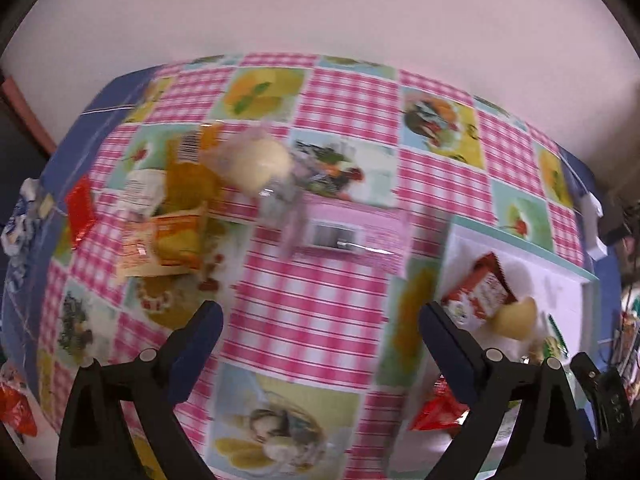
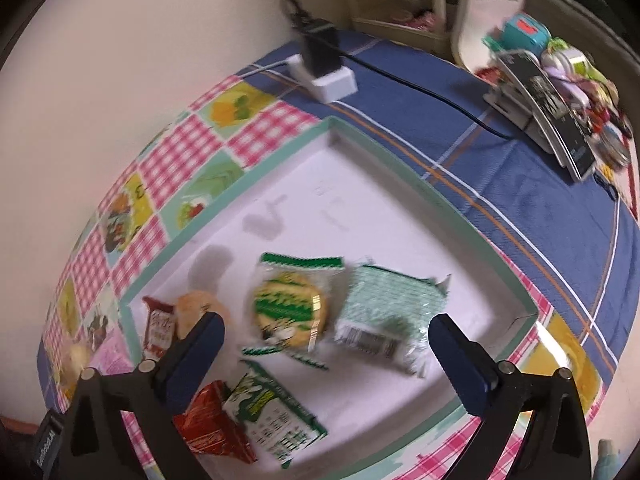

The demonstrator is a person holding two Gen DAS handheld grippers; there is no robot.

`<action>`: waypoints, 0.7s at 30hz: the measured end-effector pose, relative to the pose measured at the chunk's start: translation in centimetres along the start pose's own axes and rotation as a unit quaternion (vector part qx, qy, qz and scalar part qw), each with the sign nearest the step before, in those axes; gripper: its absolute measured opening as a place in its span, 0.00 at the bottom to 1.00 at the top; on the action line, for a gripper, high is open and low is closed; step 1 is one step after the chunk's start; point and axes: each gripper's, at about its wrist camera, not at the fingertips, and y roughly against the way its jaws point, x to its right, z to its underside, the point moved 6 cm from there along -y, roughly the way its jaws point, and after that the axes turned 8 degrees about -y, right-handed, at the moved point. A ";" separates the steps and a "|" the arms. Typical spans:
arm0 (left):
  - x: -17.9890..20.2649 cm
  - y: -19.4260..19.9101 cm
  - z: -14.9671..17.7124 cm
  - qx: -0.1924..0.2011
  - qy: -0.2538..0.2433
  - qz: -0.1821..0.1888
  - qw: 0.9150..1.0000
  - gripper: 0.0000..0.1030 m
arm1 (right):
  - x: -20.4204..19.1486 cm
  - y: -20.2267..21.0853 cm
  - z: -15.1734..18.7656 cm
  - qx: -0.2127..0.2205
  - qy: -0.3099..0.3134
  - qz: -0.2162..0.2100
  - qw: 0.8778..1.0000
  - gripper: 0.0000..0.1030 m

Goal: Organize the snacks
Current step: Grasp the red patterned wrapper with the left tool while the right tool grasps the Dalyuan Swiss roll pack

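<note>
Orange and yellow loose snack packets (image 1: 176, 216) lie far and left of our left claw (image 1: 320, 322), wide and empty. Our right claw (image 2: 326, 334), also wide, hovers over the white teal-rimmed tray (image 2: 224, 194), so we judge the left nearer.

Two fisheye views are looking forward along gripper fingers, both tilting down at a counter (image 1: 312, 288) under a pink checked cloth.

The left wrist camera is facing a pale wall at the top of the frame, hovering near the cloth, with loose snack packets (image 1: 176, 216) at centre left.

The right wrist camera is looking down closely into a white tray with a green rim (image 2: 224, 188), filling the frame's middle.

Both views are sharing this tray: it is showing at the right edge of the left view (image 1: 520, 240).
</note>
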 end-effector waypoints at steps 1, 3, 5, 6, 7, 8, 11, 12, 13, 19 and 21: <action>-0.4 0.1 0.0 0.001 0.003 -0.004 1.000 0.95 | -0.6 0.3 0.3 0.003 0.010 -0.002 1.000 1.00; -1.4 0.1 0.0 0.003 0.011 -0.010 1.000 0.96 | -1.9 0.9 0.9 0.008 0.031 -0.005 0.999 1.00; -2.4 0.2 0.0 0.004 0.019 -0.012 1.000 0.96 | -3.2 1.5 1.6 0.009 0.049 -0.015 0.999 1.00; -2.9 0.2 0.0 0.003 0.023 -0.012 1.000 0.96 | -4.2 1.8 2.3 0.008 0.062 -0.022 0.998 1.00; -3.4 0.3 0.1 0.001 0.026 -0.010 1.000 0.96 | -4.9 2.1 2.7 0.008 0.071 -0.026 0.997 1.00; -3.9 0.4 0.1 0.000 0.028 -0.008 1.000 0.96 | -5.7 2.3 3.2 0.008 0.080 -0.030 0.996 1.00; -5.4 0.6 0.1 0.000 0.033 -0.014 0.999 0.96 | -8.3 2.9 5.2 0.001 0.119 -0.047 0.992 1.00; -5.8 0.7 0.1 0.001 0.035 -0.016 0.999 0.96 | -9.4 3.1 6.0 0.002 0.136 -0.048 0.990 1.00; -6.3 0.9 0.1 0.003 0.038 -0.019 0.999 0.96 | -10.1 3.3 6.6 0.004 0.148 -0.048 0.988 1.00; -10.9 1.7 0.2 0.017 0.077 -0.028 0.996 0.96 | -13.8 3.9 9.9 -0.006 0.193 -0.080 0.978 1.00; -12.9 1.8 0.4 0.019 0.094 -0.035 0.995 0.96 | -14.7 3.9 10.6 -0.011 0.201 -0.087 0.976 1.00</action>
